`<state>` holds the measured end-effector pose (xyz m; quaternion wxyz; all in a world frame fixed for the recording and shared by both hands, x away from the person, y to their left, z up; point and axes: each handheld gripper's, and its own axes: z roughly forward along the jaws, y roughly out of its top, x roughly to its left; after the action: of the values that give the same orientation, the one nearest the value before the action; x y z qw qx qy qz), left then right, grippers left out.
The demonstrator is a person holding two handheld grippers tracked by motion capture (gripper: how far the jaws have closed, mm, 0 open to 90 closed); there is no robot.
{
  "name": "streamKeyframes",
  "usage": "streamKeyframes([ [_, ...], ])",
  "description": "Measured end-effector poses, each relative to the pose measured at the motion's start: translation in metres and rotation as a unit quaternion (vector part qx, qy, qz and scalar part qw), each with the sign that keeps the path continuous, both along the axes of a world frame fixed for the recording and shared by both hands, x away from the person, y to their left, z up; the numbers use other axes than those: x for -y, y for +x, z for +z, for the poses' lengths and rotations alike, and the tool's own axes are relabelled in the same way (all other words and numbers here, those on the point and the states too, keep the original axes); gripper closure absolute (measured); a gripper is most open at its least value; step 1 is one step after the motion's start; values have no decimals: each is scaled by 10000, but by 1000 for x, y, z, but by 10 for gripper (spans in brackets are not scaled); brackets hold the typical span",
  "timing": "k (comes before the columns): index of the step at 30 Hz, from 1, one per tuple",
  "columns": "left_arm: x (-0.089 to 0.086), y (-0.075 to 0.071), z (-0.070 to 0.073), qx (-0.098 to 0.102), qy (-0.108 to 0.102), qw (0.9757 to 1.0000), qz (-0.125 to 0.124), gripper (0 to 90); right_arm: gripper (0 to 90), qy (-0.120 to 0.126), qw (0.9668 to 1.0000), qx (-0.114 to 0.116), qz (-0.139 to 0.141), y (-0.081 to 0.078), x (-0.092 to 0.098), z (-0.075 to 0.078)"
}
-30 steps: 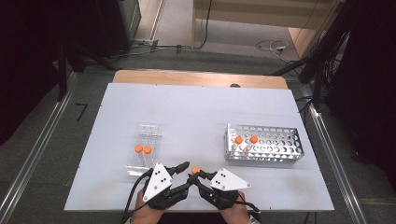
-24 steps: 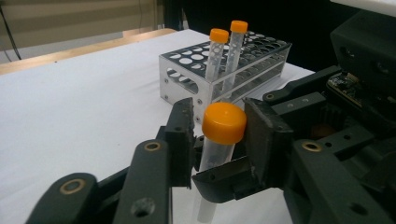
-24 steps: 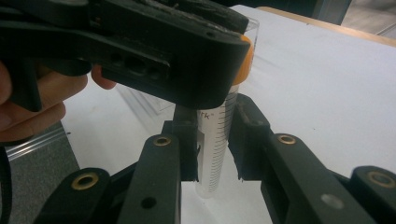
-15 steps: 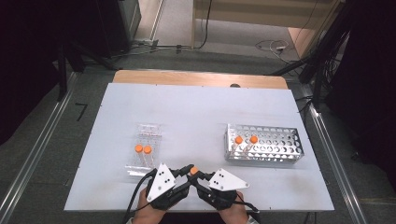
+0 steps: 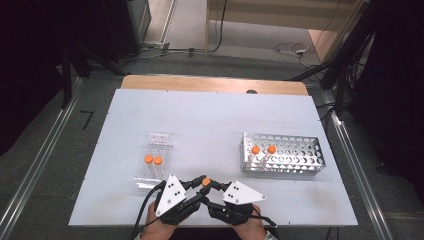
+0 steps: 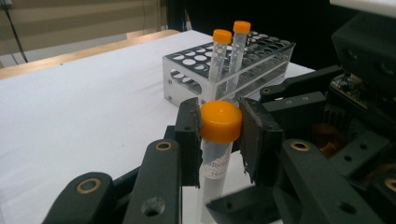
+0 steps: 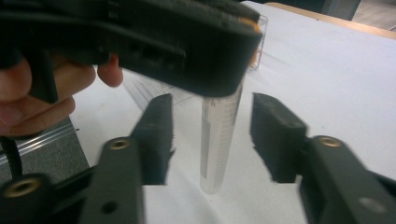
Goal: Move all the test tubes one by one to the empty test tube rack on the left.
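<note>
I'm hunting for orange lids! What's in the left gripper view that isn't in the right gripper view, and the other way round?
Left gripper view: the left gripper is shut on the orange cap of the tube. Behind it is a metal rack holding two orange-capped tubes.
Right gripper view: the right gripper, its jaws just opened, has the tube's clear body between them, untouched. A hand is at the left.
Both: that tube and the white table.

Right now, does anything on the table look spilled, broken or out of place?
Nothing stands out. The tube stands upright with its cap on in the left gripper, two capped tubes stand in the rack, and the table looks dry.
</note>
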<state>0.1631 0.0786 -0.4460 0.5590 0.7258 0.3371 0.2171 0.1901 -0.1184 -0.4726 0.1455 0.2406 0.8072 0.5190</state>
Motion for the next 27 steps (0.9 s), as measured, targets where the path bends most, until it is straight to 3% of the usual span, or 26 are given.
streamKeyframes([
  [3,-7,1,5,-47,-120,9999,43,700,308,16,10000,-48,-76,0,1,1],
  [6,-15,1,11,-40,-185,9997,167,699,264,31,9999,-96,-134,1,3,1],
  [17,-48,-2,37,19,-443,9977,514,700,251,44,9995,-62,-322,2,15,2],
  [27,-73,-3,45,95,-395,9948,938,699,250,53,9990,-48,-446,2,25,4],
])
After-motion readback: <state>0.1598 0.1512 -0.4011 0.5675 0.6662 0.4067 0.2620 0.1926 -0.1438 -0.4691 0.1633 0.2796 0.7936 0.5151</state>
